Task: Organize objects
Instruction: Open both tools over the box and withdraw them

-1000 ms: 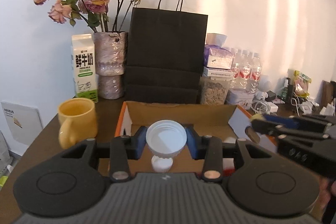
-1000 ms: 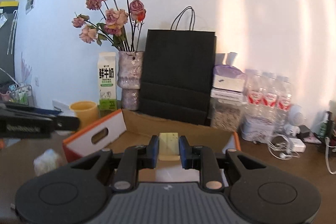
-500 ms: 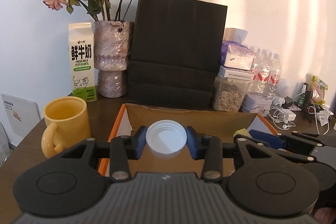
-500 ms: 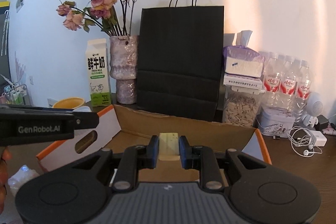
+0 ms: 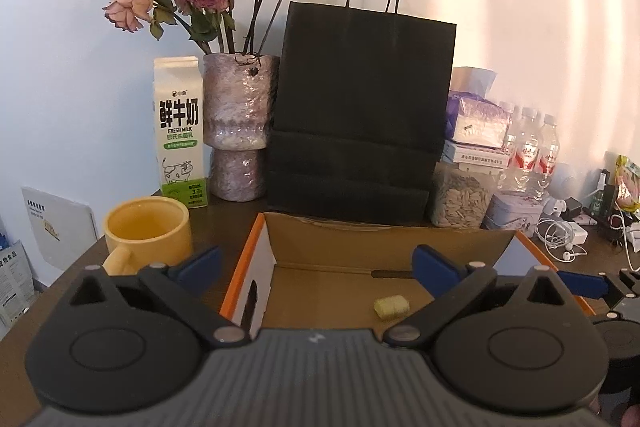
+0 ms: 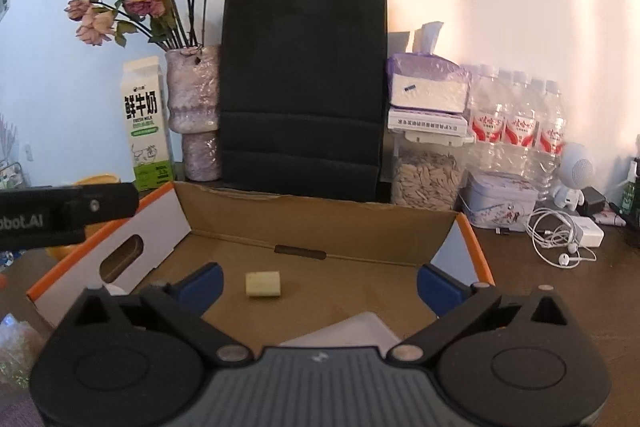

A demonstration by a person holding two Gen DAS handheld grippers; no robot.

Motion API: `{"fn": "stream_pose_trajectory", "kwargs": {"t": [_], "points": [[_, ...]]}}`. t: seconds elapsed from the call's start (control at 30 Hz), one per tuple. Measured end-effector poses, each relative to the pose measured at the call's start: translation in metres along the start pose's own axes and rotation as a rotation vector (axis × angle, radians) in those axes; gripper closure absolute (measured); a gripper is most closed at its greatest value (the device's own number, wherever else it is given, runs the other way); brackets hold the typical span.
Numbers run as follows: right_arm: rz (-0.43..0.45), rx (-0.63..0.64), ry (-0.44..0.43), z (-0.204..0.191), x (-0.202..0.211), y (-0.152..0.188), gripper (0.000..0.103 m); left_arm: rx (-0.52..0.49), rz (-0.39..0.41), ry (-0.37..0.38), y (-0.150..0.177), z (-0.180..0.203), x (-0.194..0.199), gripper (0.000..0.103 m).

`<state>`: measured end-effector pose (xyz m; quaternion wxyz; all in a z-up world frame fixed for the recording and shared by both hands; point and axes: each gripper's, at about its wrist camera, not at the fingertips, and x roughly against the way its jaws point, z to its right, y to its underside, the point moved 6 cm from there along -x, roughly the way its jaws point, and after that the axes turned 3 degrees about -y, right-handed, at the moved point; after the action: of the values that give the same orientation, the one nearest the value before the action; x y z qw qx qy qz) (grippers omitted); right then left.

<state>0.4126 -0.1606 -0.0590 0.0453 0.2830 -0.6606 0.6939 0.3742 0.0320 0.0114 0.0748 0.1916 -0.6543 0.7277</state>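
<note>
Both hand-held grippers, left (image 5: 316,263) and right (image 6: 320,277), gape empty over one box (image 6: 320,223) holding one yellow block (image 6: 263,283).

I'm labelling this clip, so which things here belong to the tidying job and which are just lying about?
Part of the job:
- cardboard box
- pale yellow block lying in the box
- left hand-held gripper, open
- right hand-held gripper, open

Just lying about:
- yellow mug
- milk carton
- vase of dried roses
- black paper bag
- earphones

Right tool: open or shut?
Open. The right tool has its blue fingers spread wide with nothing between them, above the cardboard box.
</note>
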Motion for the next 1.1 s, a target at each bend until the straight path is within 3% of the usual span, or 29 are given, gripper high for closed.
{"fn": "stream_pose_trajectory", "kwargs": {"t": [0.27,0.63,0.83,1.1], "points": [[0.030,0.019,-0.018,-0.008,0.017,-0.008,0.000,0.012,0.007,0.020,-0.007,0.000,0.012,0.000],[0.129,0.087,-0.025,-0.013,0.091,-0.017,0.000,0.002,0.095,0.043,-0.018,-0.014,0.079,0.000],[0.105,0.101,-0.018,-0.006,0.129,0.007,0.000,-0.003,0.072,0.047,-0.007,-0.031,0.111,0.000],[0.006,0.099,0.009,0.007,0.165,0.065,0.000,-0.054,0.019,0.005,0.028,-0.057,0.148,0.000]]}}
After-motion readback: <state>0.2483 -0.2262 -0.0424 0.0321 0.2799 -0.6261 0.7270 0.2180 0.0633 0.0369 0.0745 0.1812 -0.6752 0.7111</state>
